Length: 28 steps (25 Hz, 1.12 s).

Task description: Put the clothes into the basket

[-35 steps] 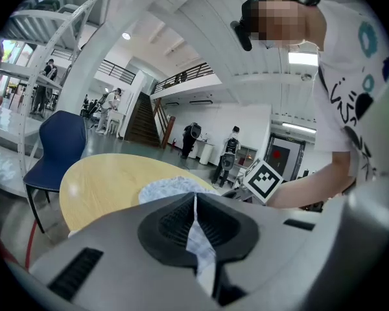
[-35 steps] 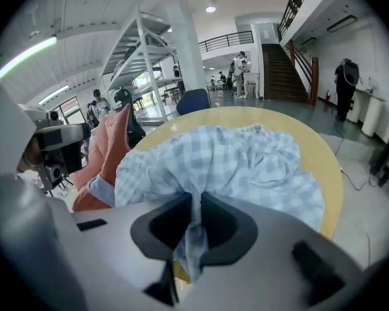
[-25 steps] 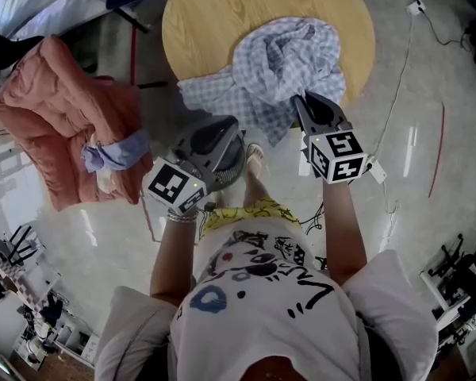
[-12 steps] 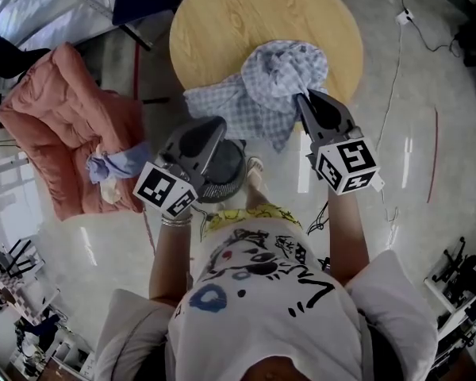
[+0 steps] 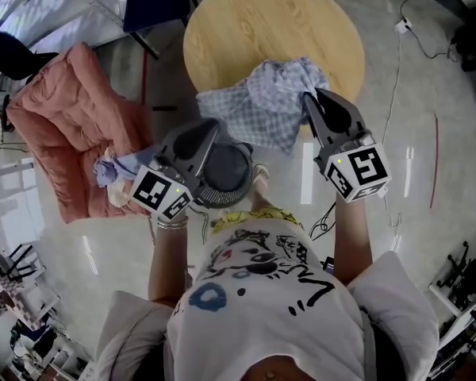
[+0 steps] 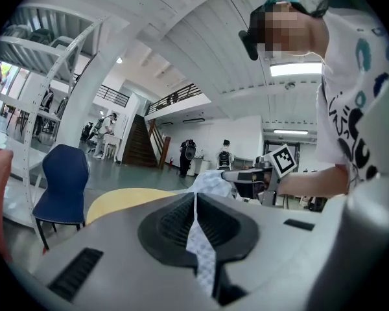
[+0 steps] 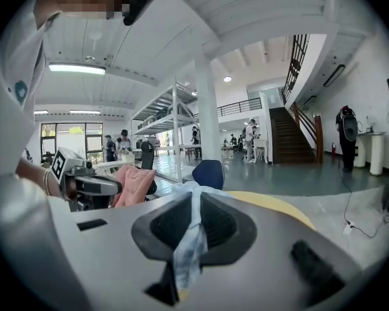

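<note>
Both grippers have come up since a second ago and the checked cloth [image 5: 270, 105] came with them. Back then it lay spread wide over the near edge of the surface; now it's bunched up tighter and strung between the two.

Left gripper [image 5: 213, 127]: jaws pinched nearly together on a thin strip of the checked fabric, which runs right down the slot between them in the left gripper view. Right gripper [image 5: 309, 98]: same deal, jaws narrow and clamped on a twisted fold of the same cloth at its right end.

So the cloth hangs between the two grips over the near edge of the round wooden surface [image 5: 254, 30], with one corner drooping past the edge. I can't tell if any of it rests on the wood.

The basket [image 5: 230, 173], dark and round, sits on the floor just off the near edge, partly under the left gripper, and the cloth isn't in it yet.

Further out, off the left edge, there's a pink padded cover [image 5: 71, 125] with a small blue cloth [image 5: 127, 165] lying on its near corner. A white cable [image 5: 393, 78] trails across the floor off the right edge.
</note>
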### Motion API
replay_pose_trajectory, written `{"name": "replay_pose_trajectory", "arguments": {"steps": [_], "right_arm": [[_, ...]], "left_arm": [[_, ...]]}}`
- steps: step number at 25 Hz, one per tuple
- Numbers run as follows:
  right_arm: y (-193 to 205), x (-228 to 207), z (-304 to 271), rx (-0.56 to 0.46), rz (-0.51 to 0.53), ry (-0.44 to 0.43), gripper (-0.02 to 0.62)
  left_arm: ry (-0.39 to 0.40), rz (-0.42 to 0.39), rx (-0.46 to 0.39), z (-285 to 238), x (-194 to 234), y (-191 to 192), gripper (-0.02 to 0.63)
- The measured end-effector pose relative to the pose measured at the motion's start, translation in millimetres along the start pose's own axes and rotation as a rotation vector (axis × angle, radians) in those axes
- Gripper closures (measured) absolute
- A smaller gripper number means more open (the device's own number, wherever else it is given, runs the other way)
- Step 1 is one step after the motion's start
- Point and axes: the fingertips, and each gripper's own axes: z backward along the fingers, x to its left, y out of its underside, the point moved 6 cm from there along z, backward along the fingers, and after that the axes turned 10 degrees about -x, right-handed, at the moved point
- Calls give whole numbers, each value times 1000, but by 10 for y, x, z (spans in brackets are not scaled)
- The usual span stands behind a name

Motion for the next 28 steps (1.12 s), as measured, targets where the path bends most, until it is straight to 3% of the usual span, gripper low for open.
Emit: {"name": "replay_pose_trajectory", "arguments": {"steps": [15,28], "right_arm": [[-666,816,169,-144,80,-46,543],[-919,1808,250,-224,138,-95,543]], "left_arm": [[-29,-79,-61,811,-58,-423,583],[-100,-100,-85,1913,-18,-507,583]]}}
